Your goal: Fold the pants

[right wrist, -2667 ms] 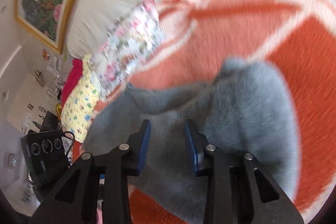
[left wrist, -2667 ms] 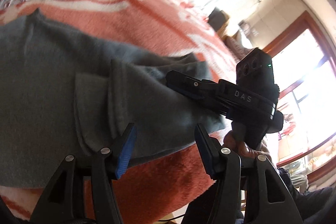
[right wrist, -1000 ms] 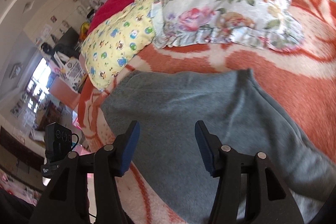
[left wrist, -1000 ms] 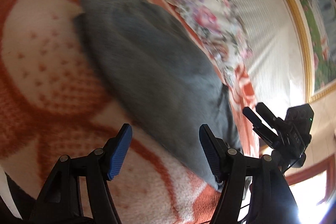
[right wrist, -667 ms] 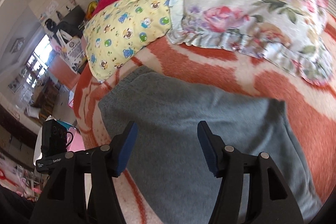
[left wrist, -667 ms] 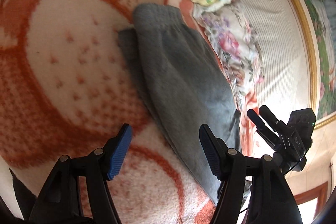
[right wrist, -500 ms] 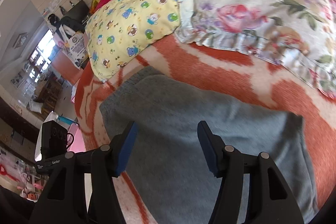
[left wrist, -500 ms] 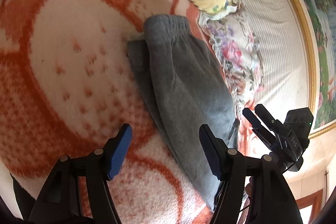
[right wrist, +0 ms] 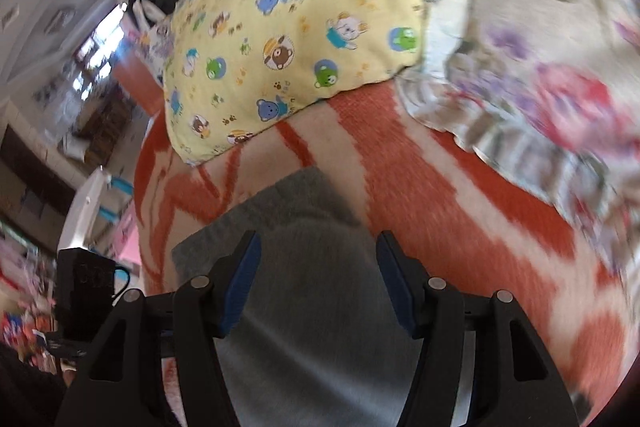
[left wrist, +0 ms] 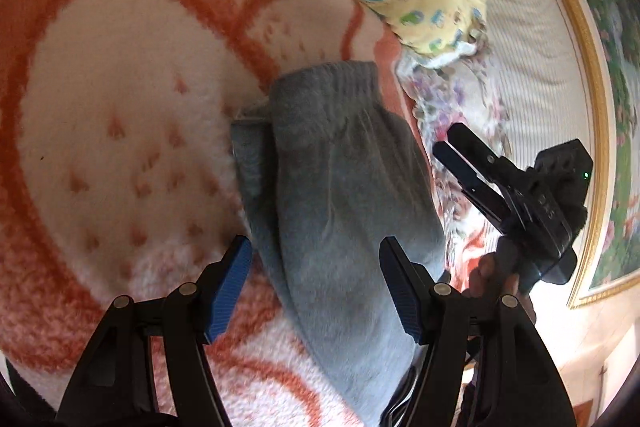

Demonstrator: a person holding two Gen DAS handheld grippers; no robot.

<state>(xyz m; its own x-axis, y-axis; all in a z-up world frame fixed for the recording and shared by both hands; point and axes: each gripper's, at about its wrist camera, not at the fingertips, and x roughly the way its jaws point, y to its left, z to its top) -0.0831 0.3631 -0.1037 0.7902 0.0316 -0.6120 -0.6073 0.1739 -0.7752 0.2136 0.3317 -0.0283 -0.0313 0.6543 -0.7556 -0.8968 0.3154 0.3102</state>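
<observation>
Presently the grey pants (left wrist: 340, 195) lie lengthwise on the blanket (left wrist: 120, 99), running from lower centre toward upper centre, directly ahead of both released hand-held grippers, left (left wrist: 316, 283) and right (right wrist: 318, 279), the right nearer.

**Rig appearance**

Left gripper (left wrist: 316, 259): black plastic scissor arms, silver rivets, blue ribbed pads (left wrist: 228, 285). Right gripper (right wrist: 318, 263): identical build; its black camera block carries a green LED and embossed lettering. Thin black cable at left unit.
</observation>
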